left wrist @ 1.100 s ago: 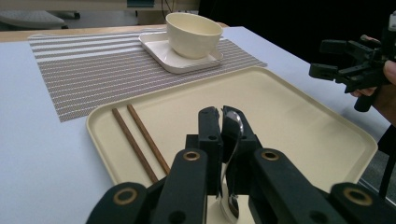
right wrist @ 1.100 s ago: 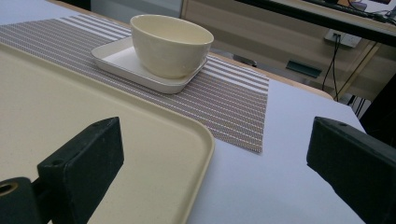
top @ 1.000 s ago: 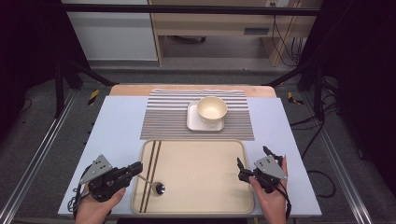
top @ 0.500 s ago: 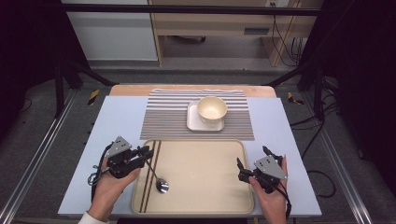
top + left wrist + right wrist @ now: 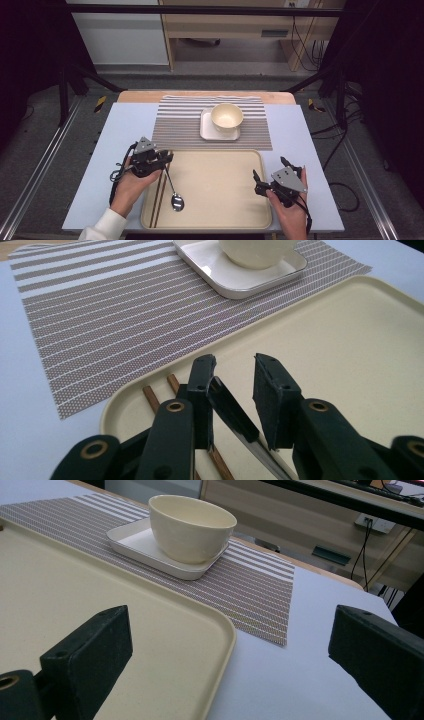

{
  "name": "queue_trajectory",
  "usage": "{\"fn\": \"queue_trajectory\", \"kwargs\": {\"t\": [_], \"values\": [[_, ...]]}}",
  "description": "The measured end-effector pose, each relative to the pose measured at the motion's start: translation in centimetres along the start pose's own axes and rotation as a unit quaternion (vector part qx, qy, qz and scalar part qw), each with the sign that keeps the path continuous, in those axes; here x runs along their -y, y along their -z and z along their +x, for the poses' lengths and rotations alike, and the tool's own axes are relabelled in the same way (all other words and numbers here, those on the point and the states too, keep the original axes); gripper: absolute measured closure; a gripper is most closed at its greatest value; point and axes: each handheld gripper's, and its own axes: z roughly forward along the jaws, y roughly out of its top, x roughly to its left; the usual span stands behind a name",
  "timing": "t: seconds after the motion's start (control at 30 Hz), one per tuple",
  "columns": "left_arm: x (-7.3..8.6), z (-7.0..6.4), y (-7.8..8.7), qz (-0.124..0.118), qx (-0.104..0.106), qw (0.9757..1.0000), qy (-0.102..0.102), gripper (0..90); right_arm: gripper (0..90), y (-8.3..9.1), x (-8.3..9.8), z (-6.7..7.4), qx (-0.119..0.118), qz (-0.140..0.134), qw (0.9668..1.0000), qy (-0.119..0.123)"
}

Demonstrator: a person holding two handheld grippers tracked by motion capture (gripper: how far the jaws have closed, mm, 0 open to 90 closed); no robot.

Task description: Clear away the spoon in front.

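Pale blue tabletop [image 5: 125, 130] over dark floor; wooden bench at 12 o'clock. Brown-and-white striped woven placemat [image 5: 180, 125] under white square plate [image 5: 206, 131] bearing cream round bowl [image 5: 227, 117]. Beige rectangular plastic tray [image 5: 220, 190] at 6 o'clock. Slim silver metal spoon [image 5: 172, 190] inside tray at 8 o'clock beside brown wooden chopsticks [image 5: 159, 195], handle between left gripper [image 5: 234, 375] jaws, just opening, left pad touching. Right gripper [image 5: 270, 172] wide open, empty.
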Motion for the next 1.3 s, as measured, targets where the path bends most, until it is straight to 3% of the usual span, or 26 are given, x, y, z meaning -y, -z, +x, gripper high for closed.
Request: {"fn": "queue_trajectory", "kwargs": {"t": [0.13, 0.4, 0.83, 1.03, 1.3], "values": [[0.1, 0.0, -0.9, 0.016, 0.001, 0.9998, -0.008, 71.2, 4.1, 0.0, 0.0, 0.1, -0.001, 0.002, 1.0, 0.003], [-0.2, 0.1, -2.4, 0.03, 0.006, 0.9995, -0.003, 71.6, 4.1, 0.0, 0.0, 0.1, -0.002, 0.004, 1.0, 0.006], [-0.5, -0.1, -4.8, 0.065, -0.002, 0.9976, -0.025, 68.2, 4.2, 0.0, 0.0, 0.2, -0.007, 0.009, 0.9999, 0.011], [-0.7, -0.4, -4.9, 0.049, -0.01, 0.9985, -0.023, 60.1, 4.3, 0.0, -0.1, 0.2, -0.007, 0.01, 0.9999, 0.011], [-1.2, -0.8, -5.0, 0.036, -0.005, 0.999, -0.024, 56.0, 4.3, 0.0, 0.0, 0.2, -0.008, 0.011, 0.9998, 0.013]]}}
